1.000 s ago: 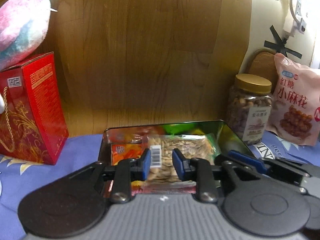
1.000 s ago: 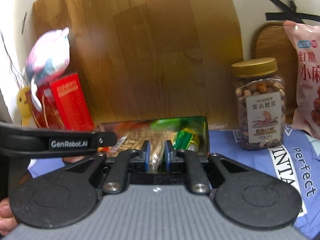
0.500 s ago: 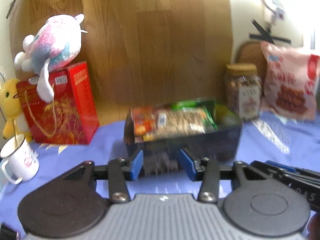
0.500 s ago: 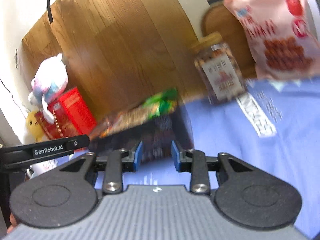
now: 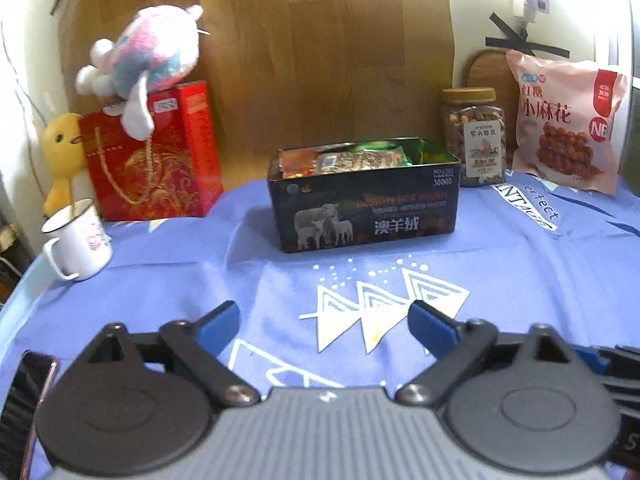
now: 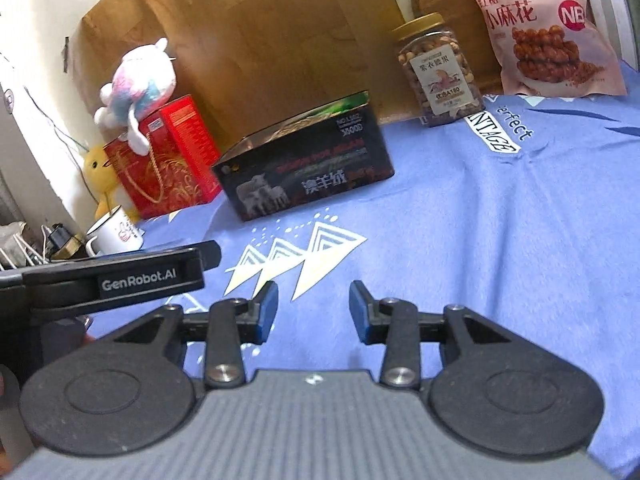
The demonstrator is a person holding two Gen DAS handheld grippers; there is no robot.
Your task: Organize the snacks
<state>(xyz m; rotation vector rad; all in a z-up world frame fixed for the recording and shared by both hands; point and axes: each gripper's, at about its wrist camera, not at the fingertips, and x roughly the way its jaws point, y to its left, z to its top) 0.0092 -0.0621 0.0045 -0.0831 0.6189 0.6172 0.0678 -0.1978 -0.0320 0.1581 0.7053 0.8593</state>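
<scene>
A: Both tongs are over the blue cloth (image 5: pixel 500 256) on the counter. The left tongs (image 5: pixel 323 322) are spread wide, blue pads far apart, nothing between them.

B: The right tongs (image 6: pixel 313 306) are parted too, a narrower gap, and they also carry nothing. Both hover above the white triangle print near the front edge of the counter.

A: And the snacks? The black tin (image 5: pixel 366 196) sits toward the middle of the counter's back edge, well ahead of both tongs, lid off. Packets (image 5: pixel 360 158) fill it: an orange one at its left end, a clear bag of seeds in the middle, green wrappers at the right.

B: From the right wrist view the tin (image 6: pixel 308 168) shows mostly its dark side with the sheep picture.

A: Right of the tin, near the back right corner, the nut jar (image 5: pixel 474 136) stands upright with its gold lid on, and just beside it the pink snack bag (image 5: pixel 564 120) leans against the wall.

B: On the left side, a red gift box (image 5: pixel 156 152) with a plush toy (image 5: pixel 144 60) on top, and a white mug (image 5: pixel 78 240) close to the left edge.
</scene>
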